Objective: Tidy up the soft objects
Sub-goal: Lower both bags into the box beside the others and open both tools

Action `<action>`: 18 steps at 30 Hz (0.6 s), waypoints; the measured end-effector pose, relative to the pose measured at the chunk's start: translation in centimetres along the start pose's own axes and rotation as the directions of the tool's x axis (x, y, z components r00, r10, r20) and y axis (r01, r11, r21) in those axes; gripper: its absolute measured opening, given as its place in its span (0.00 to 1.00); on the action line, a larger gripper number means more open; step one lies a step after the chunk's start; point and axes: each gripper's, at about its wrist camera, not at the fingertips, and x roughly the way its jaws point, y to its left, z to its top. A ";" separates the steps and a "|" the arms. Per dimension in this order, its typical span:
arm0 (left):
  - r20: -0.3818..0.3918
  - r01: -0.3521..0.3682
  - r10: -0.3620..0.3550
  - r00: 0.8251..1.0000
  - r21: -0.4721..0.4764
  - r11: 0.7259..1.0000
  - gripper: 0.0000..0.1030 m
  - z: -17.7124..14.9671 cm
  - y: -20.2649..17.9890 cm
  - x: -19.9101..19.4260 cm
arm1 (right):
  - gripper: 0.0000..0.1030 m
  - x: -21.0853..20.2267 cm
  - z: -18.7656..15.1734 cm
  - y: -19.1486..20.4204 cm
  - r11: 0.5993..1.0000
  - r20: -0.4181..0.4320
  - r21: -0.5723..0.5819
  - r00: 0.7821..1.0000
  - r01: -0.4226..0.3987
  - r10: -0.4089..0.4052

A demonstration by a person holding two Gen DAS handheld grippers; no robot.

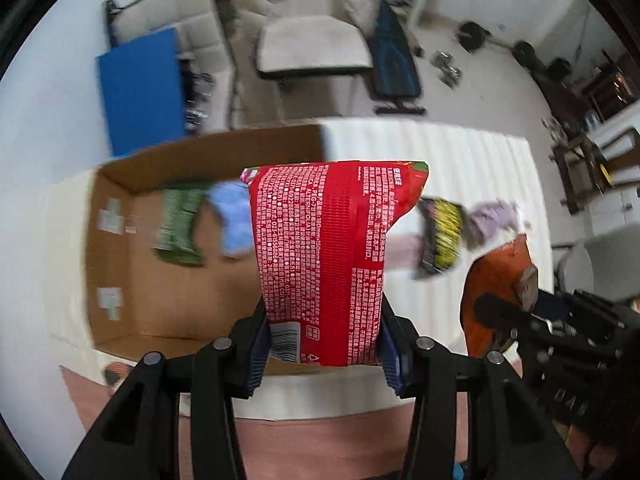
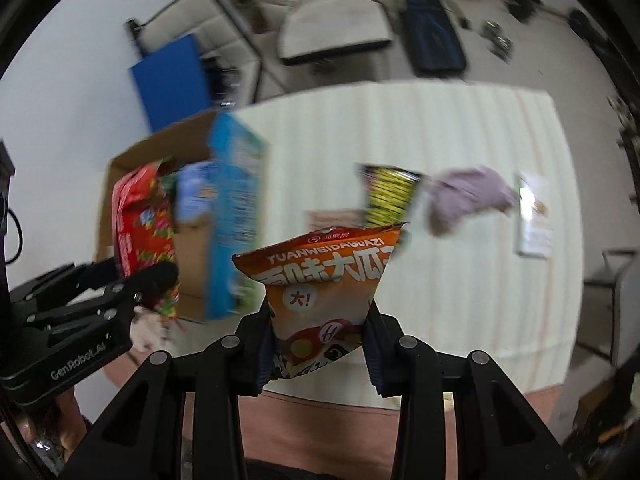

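Your left gripper (image 1: 323, 354) pinching a red printed snack bag (image 1: 320, 256), your right gripper (image 2: 320, 354) pinching an orange seed packet (image 2: 324, 280), both above the cream striped table (image 2: 460, 128).

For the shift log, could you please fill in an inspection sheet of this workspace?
Surface: cream ribbed table cover.
Job's things: brown cardboard box holding a green packet and a blue packet; black-and-yellow packet and lilac cloth on the cover.
Clutter: white printed card.
Grippers: left gripper clamps a red snack bag; right gripper clamps an orange seed bag.
Cables: black cable at left edge.
Surroundings: beige chair, blue board, dumbbells.
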 end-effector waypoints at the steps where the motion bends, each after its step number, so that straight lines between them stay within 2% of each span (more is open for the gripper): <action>1: 0.005 -0.012 0.012 1.000 -0.011 1.000 0.42 0.7 0.9 0.1 | 0.39 0.2 0.7 1.7 1.000 0.000 -0.018 1.000 -0.003 0.003; 6: 0.008 -0.092 0.093 0.996 -0.077 0.993 0.42 4.6 8.4 1.0 | 0.39 2.0 3.7 8.9 0.997 -0.011 -0.075 1.000 -0.025 0.024; 10: -0.037 -0.131 0.128 0.991 -0.104 0.986 0.43 6.7 13.7 3.3 | 0.39 5.1 6.7 13.2 0.997 -0.041 -0.080 0.999 -0.010 0.007; 16: -0.166 -0.185 0.166 0.972 -0.107 0.977 0.43 9.7 18.8 9.7 | 0.39 12.2 10.8 15.8 0.994 -0.111 -0.055 0.989 0.093 -0.099; 18: -0.204 -0.183 0.159 0.966 -0.104 0.978 0.43 10.3 19.6 11.7 | 0.39 14.4 11.8 16.2 0.990 -0.136 -0.052 0.982 0.128 -0.134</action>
